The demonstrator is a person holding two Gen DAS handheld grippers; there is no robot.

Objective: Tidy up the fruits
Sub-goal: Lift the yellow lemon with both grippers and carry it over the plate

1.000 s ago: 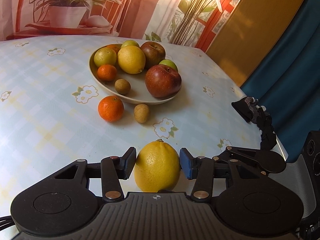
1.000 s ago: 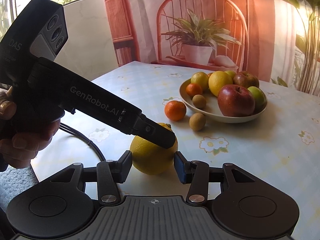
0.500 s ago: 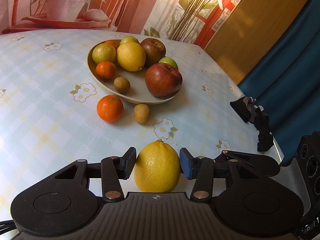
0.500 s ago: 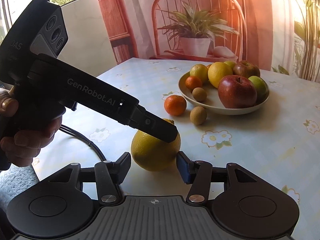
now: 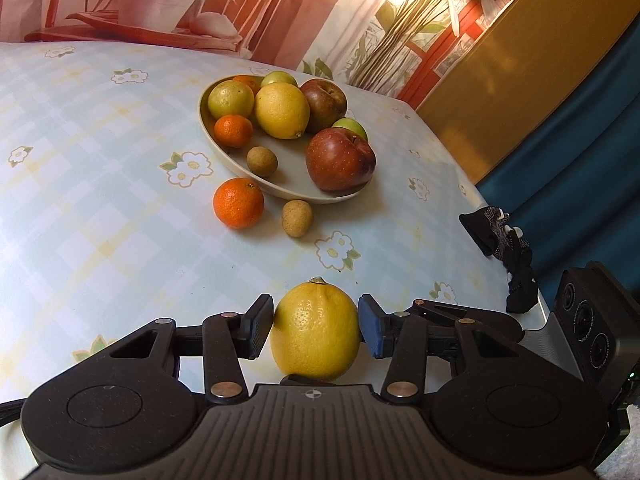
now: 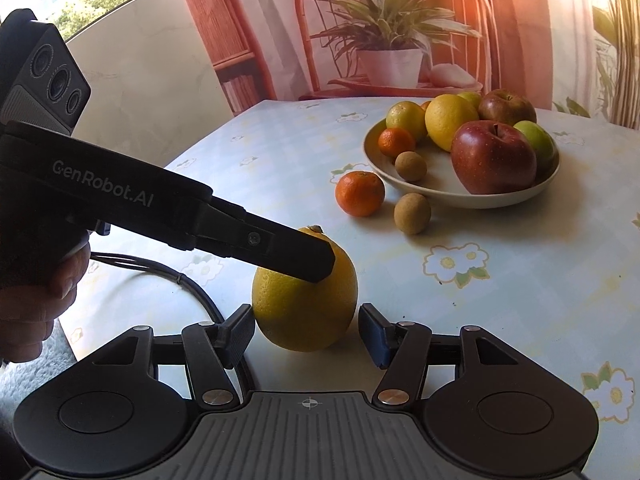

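Note:
A big yellow lemon (image 5: 316, 344) stands on the flowered tablecloth near the front edge. My left gripper (image 5: 314, 328) is shut on it, both pads pressed against its sides. In the right wrist view one of the left gripper's fingers (image 6: 280, 248) lies across the same lemon (image 6: 304, 312). My right gripper (image 6: 306, 332) straddles the lemon with its jaws apart and a small gap at each pad. Further back a beige bowl (image 5: 224, 152) (image 6: 500, 200) holds apples, a lemon, limes and a tangerine. A loose tangerine (image 5: 239, 203) and a small brown fruit (image 5: 297, 218) lie on the table before it.
A black glove (image 5: 500, 240) hangs over the table's right edge, beside a blue curtain. A black cable (image 6: 160, 272) runs across the near left corner. A person's hand (image 6: 36, 304) grips the left tool. Behind the table hangs a backdrop with a potted plant (image 6: 388, 52).
The right gripper's jaws have spread away from the lemon, which they touched a second ago. The left gripper keeps its grip. Both views have rolled slightly.

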